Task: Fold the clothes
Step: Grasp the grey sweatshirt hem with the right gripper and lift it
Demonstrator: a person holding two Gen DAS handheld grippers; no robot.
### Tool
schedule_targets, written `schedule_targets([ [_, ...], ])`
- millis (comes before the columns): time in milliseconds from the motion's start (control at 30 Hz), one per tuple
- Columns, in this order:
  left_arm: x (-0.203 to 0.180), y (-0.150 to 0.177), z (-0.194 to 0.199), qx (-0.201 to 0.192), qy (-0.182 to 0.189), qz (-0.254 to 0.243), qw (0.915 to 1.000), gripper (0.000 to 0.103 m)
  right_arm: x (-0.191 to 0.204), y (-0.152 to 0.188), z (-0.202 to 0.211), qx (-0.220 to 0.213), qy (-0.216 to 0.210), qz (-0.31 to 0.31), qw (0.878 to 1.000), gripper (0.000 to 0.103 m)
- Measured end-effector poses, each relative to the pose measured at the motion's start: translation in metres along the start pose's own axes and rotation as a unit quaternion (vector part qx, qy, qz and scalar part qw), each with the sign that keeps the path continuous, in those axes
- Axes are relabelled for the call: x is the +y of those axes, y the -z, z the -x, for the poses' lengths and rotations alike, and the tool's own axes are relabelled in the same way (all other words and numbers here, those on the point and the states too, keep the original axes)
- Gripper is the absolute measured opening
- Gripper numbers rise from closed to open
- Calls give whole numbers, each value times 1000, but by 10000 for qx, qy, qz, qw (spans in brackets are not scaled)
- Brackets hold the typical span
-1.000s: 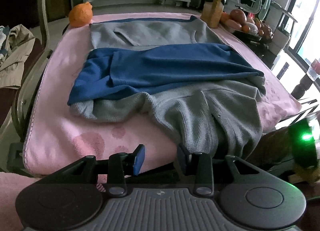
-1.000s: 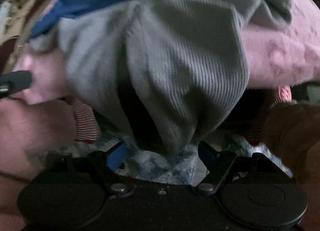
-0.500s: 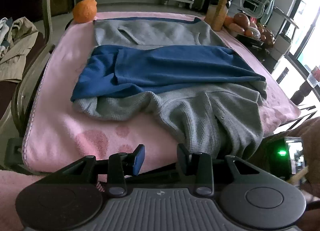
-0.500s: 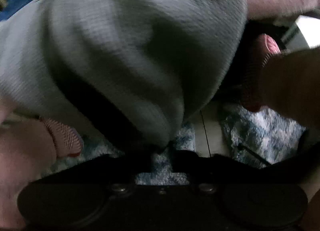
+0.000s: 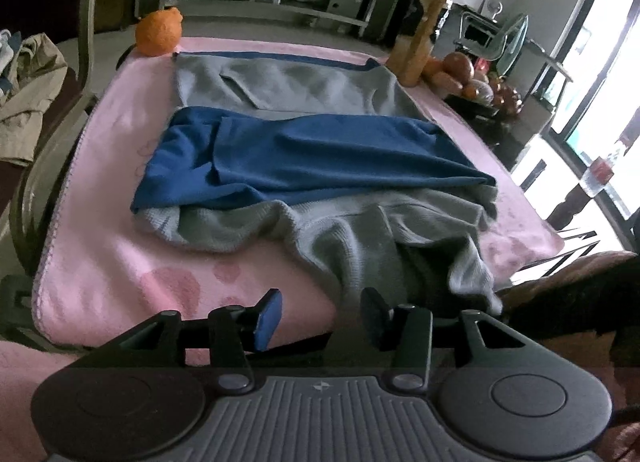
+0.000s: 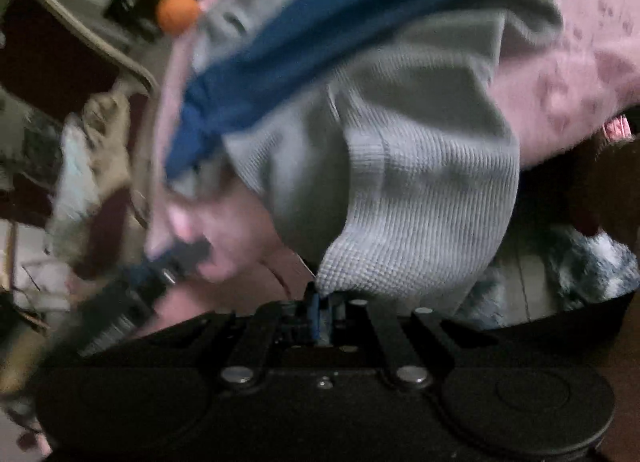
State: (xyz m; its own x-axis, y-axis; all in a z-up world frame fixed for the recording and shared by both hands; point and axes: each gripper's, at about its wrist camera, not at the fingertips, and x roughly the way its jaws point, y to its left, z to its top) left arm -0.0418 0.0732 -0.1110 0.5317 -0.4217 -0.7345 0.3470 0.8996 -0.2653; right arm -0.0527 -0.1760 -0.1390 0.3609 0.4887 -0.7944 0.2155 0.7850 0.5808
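Note:
A grey waffle-knit garment (image 5: 280, 85) with blue sleeves (image 5: 312, 157) folded across it lies on a pink blanket (image 5: 100, 258). Its lower grey part (image 5: 360, 246) hangs over the near edge. My left gripper (image 5: 320, 318) hovers at that edge, its jaws opening, with nothing between them. In the right wrist view my right gripper (image 6: 324, 302) is shut on the grey hem (image 6: 400, 238) and holds it lifted off the blanket edge (image 6: 560, 101). The left gripper (image 6: 160, 274) shows blurred at the lower left.
An orange fruit (image 5: 158, 33) sits at the blanket's far left corner. A tall juice bottle (image 5: 420, 29) and a bowl of fruit (image 5: 472, 81) stand at the far right. A chair with beige clothes (image 5: 24, 97) is on the left. A patterned rug (image 6: 580, 262) lies below.
My right gripper closed on the grey hem and rose with it, pulling the hanging part up. My left gripper's jaws widened a little and it tilted slightly.

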Motion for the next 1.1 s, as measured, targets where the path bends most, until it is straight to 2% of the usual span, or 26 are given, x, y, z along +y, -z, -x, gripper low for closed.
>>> schedule_targets([
  [67,-4,3,2,48,216,-109,9997,46,-4,0,4,-47,-29,-48,10000,4],
  [167,-26,11,2,192,634,-745,9950,47,-11,0,7,-58,-48,-155,9999,4],
  [233,-46,19,0,288,792,-1348,9873,47,-16,1,6,7,-95,-332,9994,4],
  [333,-67,30,-5,381,953,-1983,9748,47,-21,4,4,17,-208,-503,9985,4],
  [433,-71,34,-11,487,1074,-2193,9685,47,-23,3,10,-38,-329,-554,9979,4],
  [500,-73,35,-18,567,1044,-2343,9649,47,-22,1,15,-90,-404,-537,9977,4],
  [700,-89,47,-40,782,503,-2992,9496,40,-17,-5,20,-144,-572,-494,9970,4],
  [900,-92,45,-45,535,388,-3154,9466,35,-19,-9,22,-131,-686,-513,9962,4],
  [1000,-97,45,-43,365,550,-3294,9419,16,-21,-10,23,-153,-707,-520,9960,4],
  [1100,-104,48,-38,264,758,-3522,9325,8,-23,-12,25,-192,-696,-522,9960,4],
])
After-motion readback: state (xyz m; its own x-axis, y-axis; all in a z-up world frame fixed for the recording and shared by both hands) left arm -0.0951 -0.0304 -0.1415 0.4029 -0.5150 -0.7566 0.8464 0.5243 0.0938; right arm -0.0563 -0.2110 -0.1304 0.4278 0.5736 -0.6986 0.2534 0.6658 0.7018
